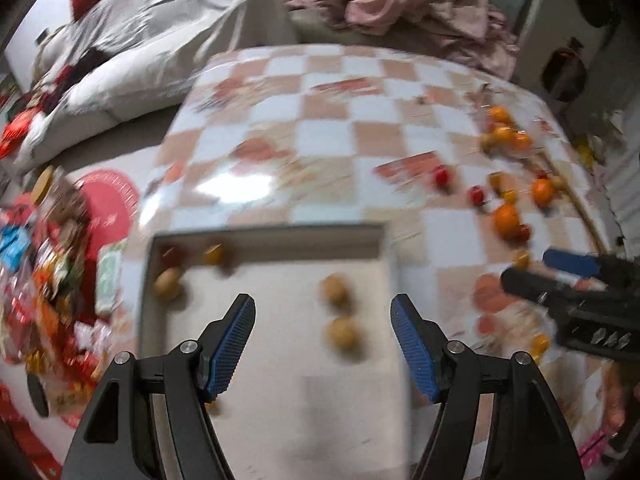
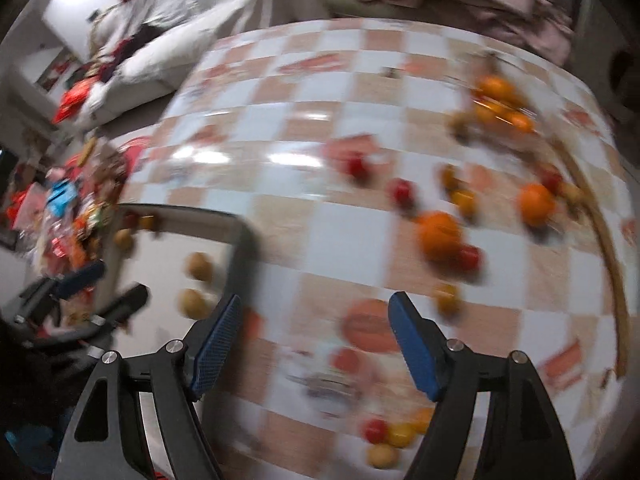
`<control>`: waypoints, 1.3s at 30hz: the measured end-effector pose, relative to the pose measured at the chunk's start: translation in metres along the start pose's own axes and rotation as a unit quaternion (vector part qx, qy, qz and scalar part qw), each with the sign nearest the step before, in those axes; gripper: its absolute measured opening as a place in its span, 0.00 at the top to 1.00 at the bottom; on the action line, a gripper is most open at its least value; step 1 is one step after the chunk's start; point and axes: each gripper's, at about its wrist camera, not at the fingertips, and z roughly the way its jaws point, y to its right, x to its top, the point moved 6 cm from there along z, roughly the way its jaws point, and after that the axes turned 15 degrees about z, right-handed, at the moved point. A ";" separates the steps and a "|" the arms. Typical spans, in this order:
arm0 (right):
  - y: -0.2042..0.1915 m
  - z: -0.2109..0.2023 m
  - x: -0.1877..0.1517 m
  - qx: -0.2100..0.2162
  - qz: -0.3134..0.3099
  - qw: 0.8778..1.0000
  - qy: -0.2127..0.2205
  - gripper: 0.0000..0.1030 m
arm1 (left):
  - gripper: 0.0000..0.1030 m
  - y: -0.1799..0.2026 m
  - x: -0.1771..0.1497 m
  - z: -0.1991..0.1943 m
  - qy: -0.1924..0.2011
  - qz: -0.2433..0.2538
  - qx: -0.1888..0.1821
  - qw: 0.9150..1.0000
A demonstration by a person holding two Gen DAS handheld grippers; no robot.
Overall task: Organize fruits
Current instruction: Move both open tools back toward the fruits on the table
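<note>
A grey tray (image 1: 264,236) lies on the checkered tablecloth (image 1: 320,136) and holds several small fruits: one red, one yellow, and tan ones such as the tan fruit (image 1: 344,332). My left gripper (image 1: 323,304) hangs open above the tray, empty. My right gripper (image 2: 315,300) is open and empty over the cloth just right of the tray rim (image 2: 240,240); the left wrist view also catches this right gripper (image 1: 560,272). Loose on the cloth are an orange (image 2: 438,236), another orange (image 2: 536,204), red tomatoes (image 2: 400,192) and yellow fruits (image 2: 446,298). Both views are blurred.
A heap of snack packets (image 1: 52,280) crowds the table's left edge beside the tray. A wooden stick (image 2: 600,232) runs along the right edge. A cluster of oranges (image 2: 500,104) sits far right. Behind the table are white bedding (image 1: 160,20) and pink clothes (image 1: 400,4).
</note>
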 end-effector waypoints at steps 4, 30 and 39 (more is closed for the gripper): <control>0.045 -0.002 0.002 -0.030 0.037 0.999 0.006 0.24 | 0.30 0.030 0.032 0.011 0.004 0.025 -0.016 1.000; 0.085 0.036 0.000 -0.067 0.049 0.996 0.012 0.35 | 0.30 0.078 0.116 0.122 -0.021 0.059 -0.008 0.998; 0.078 0.042 0.010 -0.079 0.034 0.996 0.024 0.42 | 0.31 0.088 0.133 0.135 -0.018 0.064 -0.004 0.998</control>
